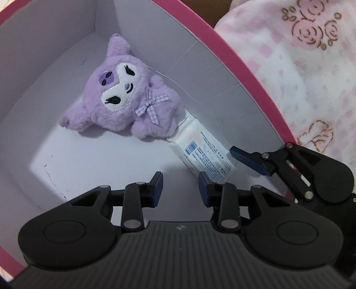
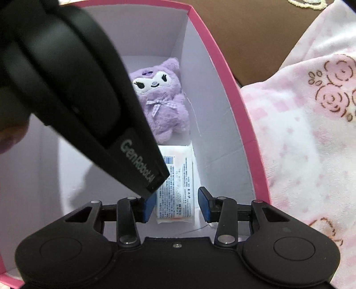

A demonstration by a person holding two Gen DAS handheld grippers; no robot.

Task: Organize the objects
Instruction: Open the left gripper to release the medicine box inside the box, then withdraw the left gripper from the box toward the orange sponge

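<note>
A fleecy blanket (image 1: 311,73) (image 2: 311,155) fills the right side of both views, bunched into soft folds. It is pale pink and white in a faint check, printed with clusters of pink roses (image 1: 309,29) (image 2: 333,93) outlined in brown, with small brown leaves beside them. Lower on the cloth, another pink figure (image 1: 316,135) (image 2: 327,226) drawn in brown is partly cut off, too incomplete to identify. Beyond the blanket's upper edge lies a plain dark brown surface (image 1: 219,11) (image 2: 244,33). At the top of the right wrist view a cream, scalloped edge (image 2: 306,1) rests on that surface.
</note>
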